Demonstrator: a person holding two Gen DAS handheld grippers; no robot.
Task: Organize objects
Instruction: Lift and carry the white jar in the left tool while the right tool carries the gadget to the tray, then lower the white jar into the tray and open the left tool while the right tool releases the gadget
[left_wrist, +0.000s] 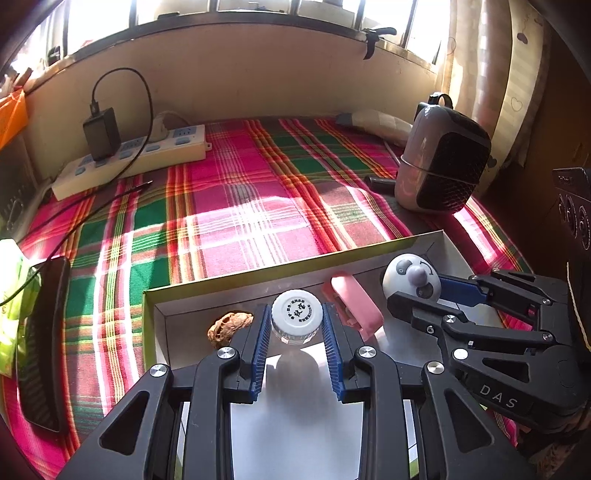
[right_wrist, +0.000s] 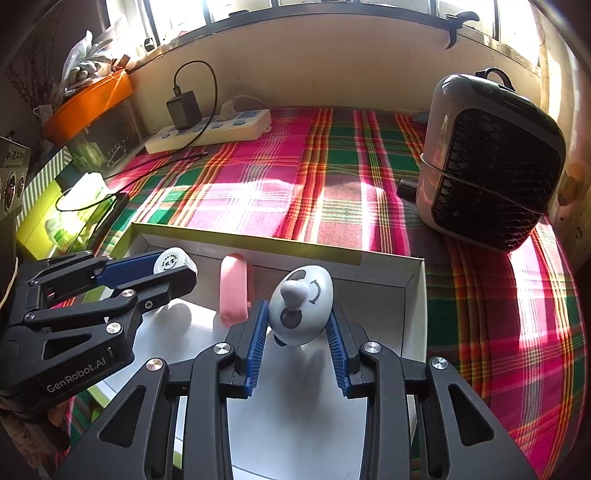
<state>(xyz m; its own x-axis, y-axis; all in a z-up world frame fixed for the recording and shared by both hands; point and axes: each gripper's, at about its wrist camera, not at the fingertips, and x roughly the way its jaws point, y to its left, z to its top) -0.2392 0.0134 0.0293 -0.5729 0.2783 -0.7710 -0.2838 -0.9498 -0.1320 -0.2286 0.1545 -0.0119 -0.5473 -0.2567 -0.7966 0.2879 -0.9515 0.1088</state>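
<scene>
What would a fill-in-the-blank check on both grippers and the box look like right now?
1. The left gripper is closed on a small bottle with a ____ cap.
2. The right gripper grips an egg-shaped toy painted like a ____.
3. Between bottle and toy, a ____ case lies in the box.
4. Left of the bottle sits a ____.

Missing words: white; panda; pink; walnut
</scene>
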